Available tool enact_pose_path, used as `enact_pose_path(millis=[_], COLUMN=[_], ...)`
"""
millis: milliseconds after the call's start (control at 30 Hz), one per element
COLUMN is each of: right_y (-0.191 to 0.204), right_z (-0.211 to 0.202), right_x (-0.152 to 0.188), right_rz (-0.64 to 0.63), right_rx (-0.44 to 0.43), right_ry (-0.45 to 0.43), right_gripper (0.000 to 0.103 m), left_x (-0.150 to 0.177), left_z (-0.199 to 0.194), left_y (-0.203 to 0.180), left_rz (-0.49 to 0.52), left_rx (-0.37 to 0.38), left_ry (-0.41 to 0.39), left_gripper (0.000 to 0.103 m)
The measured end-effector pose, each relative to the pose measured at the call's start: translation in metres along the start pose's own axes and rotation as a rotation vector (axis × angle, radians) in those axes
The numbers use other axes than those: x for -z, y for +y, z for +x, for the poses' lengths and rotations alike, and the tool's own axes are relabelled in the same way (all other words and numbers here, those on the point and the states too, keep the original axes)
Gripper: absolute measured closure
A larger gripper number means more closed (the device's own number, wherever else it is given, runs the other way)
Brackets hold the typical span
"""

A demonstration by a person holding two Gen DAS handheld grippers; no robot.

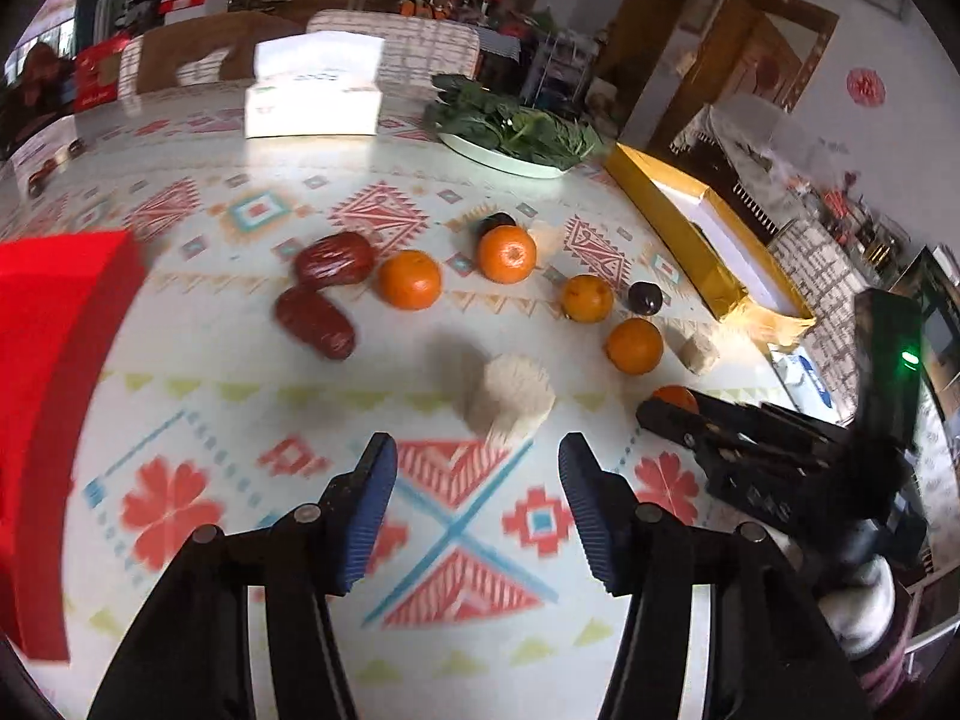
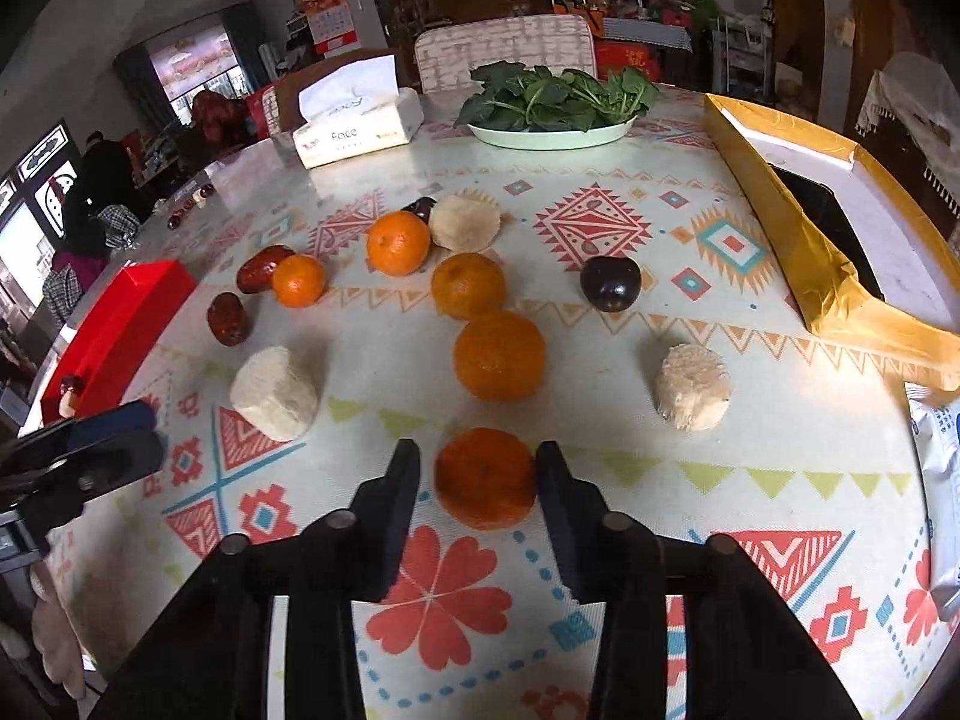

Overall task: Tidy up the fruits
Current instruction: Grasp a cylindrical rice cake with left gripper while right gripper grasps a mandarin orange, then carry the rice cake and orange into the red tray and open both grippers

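Several oranges lie on the patterned table, with two red dates [image 1: 324, 294], dark plums [image 2: 611, 283] and pale cut chunks [image 2: 277, 385]. In the right wrist view my right gripper [image 2: 478, 474] straddles the nearest orange [image 2: 485, 477]; small gaps show between the orange and each finger, so it is open. In the left wrist view my left gripper [image 1: 478, 465] is open and empty, just short of a pale chunk [image 1: 513, 401]. The right gripper also shows in the left wrist view [image 1: 678, 414] around an orange [image 1: 675, 397].
A red box [image 2: 120, 330] lies at the table's left edge and an open gold box [image 2: 804, 228] at the right. A plate of greens [image 2: 552, 132] and a tissue box [image 2: 354, 126] stand at the back. A foil packet [image 2: 936, 480] lies at the right edge.
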State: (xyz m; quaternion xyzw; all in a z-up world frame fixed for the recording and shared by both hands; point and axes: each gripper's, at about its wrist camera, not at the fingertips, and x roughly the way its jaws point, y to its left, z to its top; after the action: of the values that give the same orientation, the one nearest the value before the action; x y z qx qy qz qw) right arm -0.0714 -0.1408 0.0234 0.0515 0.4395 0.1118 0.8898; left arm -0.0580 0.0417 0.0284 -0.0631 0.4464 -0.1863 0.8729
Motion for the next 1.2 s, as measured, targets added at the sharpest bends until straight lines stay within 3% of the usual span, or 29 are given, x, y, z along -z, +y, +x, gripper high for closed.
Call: enact_pose_path(millis=[333,367,433,633,933,1200], right_y=[-0.002,-0.002,-0.002,0.0,0.003,0.04], right_z=[-0.001,-0.001,-0.001,-0.001,-0.005,-0.044], right_x=[0.001,0.001,0.001,0.001,0.002,-0.004], right_rz=[0.004,0.004,0.002,-0.006,-0.015,-0.036], right_rx=[-0.023,-0.023,-0.023,-0.014,0.004,-0.083], right_ry=[-0.009,-0.009,-0.009,-0.012,-0.034,-0.091], right_gripper=[0.066,0.066,0.065,0.066,0.067,0.067], left_x=[-0.014,-0.013,-0.012,-0.01,0.0,0.017], left_z=[0.038,0.04,0.045,0.043,-0.024,-0.122], left_y=[-0.017,-0.018,-0.02,-0.019,0.01,0.072], left_rz=[0.087,0.088,0.094,0.074,-0.027,-0.128], left_rx=[-0.019,-0.014,-0.011,-0.029,-0.01,-0.037], left_ry=[0.019,0.02,0.03,0.009,-0.111,-0.26], left_gripper=[0.048,0.05,0.068,0.069,0.069,0.069])
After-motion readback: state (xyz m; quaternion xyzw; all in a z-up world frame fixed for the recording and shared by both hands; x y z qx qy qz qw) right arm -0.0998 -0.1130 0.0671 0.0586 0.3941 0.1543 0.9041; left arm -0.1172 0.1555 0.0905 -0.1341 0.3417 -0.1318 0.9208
